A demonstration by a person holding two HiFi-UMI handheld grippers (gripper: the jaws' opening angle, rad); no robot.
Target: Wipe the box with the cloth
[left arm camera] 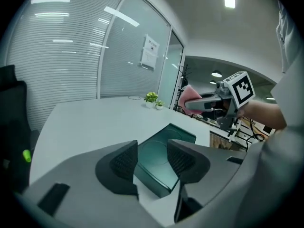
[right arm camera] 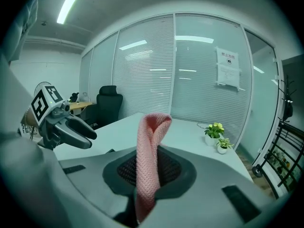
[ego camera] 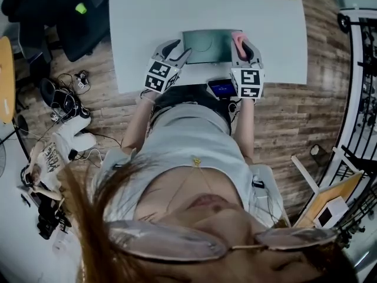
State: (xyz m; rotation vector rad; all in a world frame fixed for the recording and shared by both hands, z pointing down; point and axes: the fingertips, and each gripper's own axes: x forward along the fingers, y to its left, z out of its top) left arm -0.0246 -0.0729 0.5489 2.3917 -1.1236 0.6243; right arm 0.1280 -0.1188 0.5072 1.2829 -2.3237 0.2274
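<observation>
Head view: one box; one cloth; two tongs

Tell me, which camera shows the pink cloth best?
The right gripper view: the pink cloth fills the middle, its weave clear, clamped in the right hand-held gripper. The head view shows a small pink bit; the left gripper view a distant pink patch.

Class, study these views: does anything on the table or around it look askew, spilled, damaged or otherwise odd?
Nothing stands out. The box lies flat and square on the table; the cloth is clamped, folded, in the right tool. Only the cables on the floor look untidy.
</observation>
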